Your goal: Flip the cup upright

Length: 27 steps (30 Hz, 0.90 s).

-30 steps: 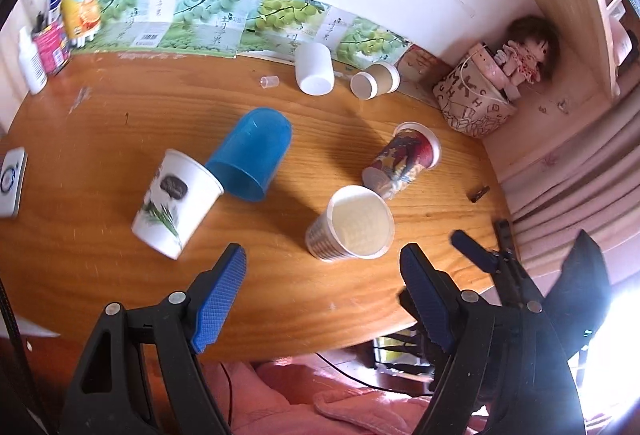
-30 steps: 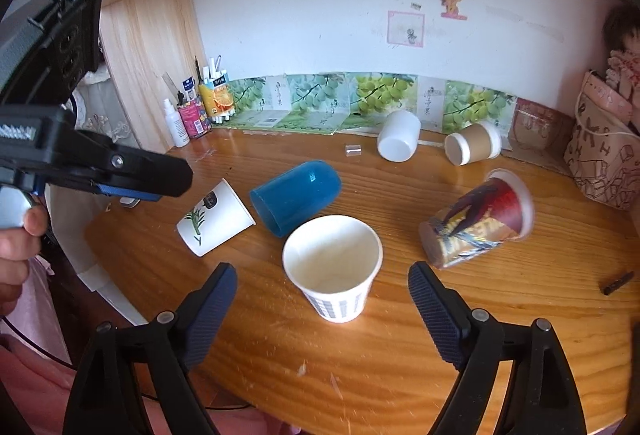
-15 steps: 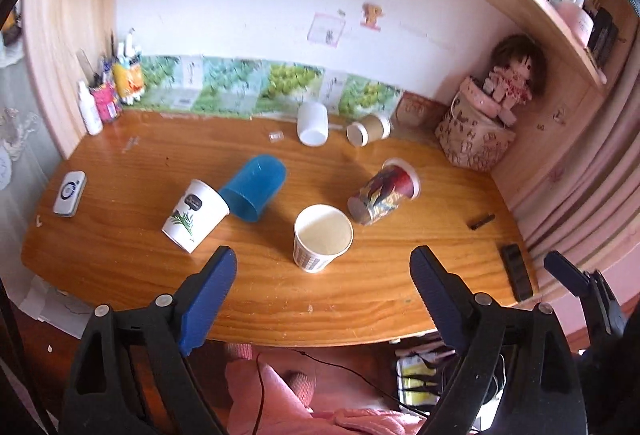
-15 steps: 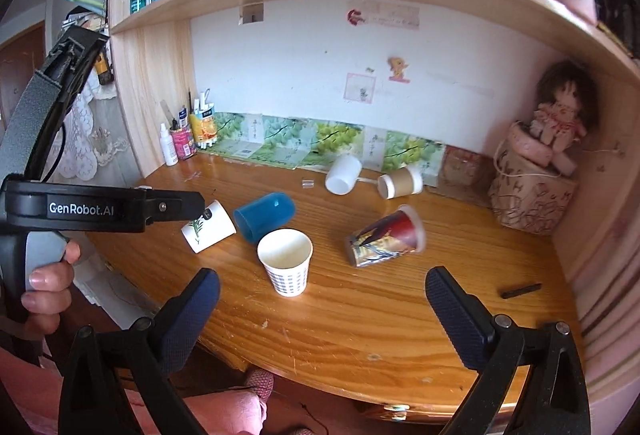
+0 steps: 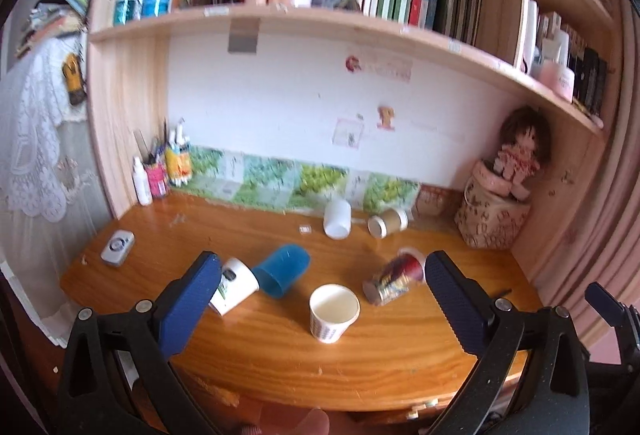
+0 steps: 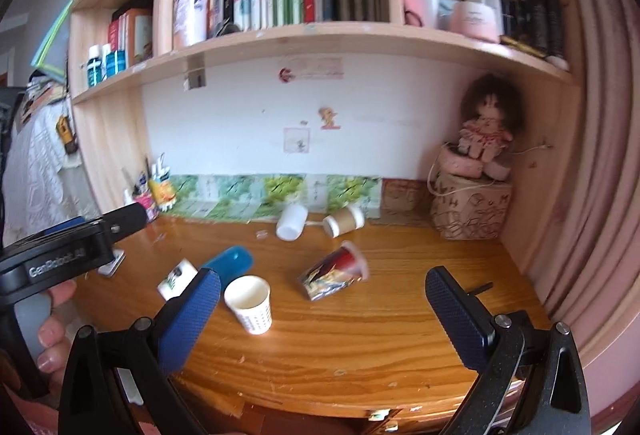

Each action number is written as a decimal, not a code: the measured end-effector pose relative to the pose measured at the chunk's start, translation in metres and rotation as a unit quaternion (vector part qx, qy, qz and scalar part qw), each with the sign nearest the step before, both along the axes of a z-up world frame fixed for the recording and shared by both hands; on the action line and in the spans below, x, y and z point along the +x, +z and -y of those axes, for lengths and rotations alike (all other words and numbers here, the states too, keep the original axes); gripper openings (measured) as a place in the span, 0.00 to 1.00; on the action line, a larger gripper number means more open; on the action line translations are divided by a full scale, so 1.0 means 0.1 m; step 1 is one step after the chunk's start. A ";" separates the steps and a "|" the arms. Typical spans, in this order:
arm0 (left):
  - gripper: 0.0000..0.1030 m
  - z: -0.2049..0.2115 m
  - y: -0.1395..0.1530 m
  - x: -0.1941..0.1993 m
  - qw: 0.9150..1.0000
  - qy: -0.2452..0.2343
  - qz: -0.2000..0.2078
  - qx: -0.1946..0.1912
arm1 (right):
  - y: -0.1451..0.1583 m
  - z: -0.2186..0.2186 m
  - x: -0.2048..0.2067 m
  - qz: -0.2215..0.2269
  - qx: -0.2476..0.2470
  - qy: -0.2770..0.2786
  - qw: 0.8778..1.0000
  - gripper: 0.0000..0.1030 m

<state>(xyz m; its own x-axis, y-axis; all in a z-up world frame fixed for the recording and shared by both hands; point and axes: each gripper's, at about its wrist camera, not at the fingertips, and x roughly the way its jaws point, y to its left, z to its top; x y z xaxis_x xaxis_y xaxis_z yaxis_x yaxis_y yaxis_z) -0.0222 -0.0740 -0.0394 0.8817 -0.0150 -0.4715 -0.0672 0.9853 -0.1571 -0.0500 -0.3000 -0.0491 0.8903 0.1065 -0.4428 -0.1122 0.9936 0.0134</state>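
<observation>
Standing upright near the front of the wooden desk [image 5: 280,363], the white paper cup [image 5: 334,312] shows its open mouth; its patterned lower band is blurred. The left gripper [image 5: 320,299] is spread wide and empty, held back from the desk edge; one pad hides part of the white leaf-print cup [image 5: 236,285] lying on its side. The right gripper [image 6: 322,309] is likewise wide and empty. The blue cup [image 5: 282,269] and the red printed cup [image 5: 394,277] lie on their sides, the latter smeared by blur. The white cup [image 5: 337,217] and brown cup [image 5: 387,223] lie toppled near the wall.
</observation>
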 end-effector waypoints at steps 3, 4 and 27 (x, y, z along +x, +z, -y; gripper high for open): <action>0.99 0.03 0.07 -0.06 0.999 0.017 0.037 0.021 | 0.09 0.03 0.01 0.020 0.014 0.000 1.000 1.00; 0.99 0.07 0.13 -0.12 0.998 0.027 0.051 0.032 | 0.10 0.03 0.01 0.024 0.018 0.001 1.000 1.00; 1.00 0.26 0.12 -0.16 0.996 0.004 0.064 0.069 | -0.08 -0.04 0.19 -0.040 0.014 0.012 0.999 1.00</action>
<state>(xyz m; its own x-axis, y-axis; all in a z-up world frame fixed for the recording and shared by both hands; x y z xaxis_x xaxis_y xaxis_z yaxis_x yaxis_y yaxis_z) -0.0382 -0.0999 -0.0272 0.9343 0.0499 -0.3531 -0.0636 0.9976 -0.0273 -0.0305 -0.2963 -0.0566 0.8494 0.1418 -0.5084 -0.1341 0.9896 0.0519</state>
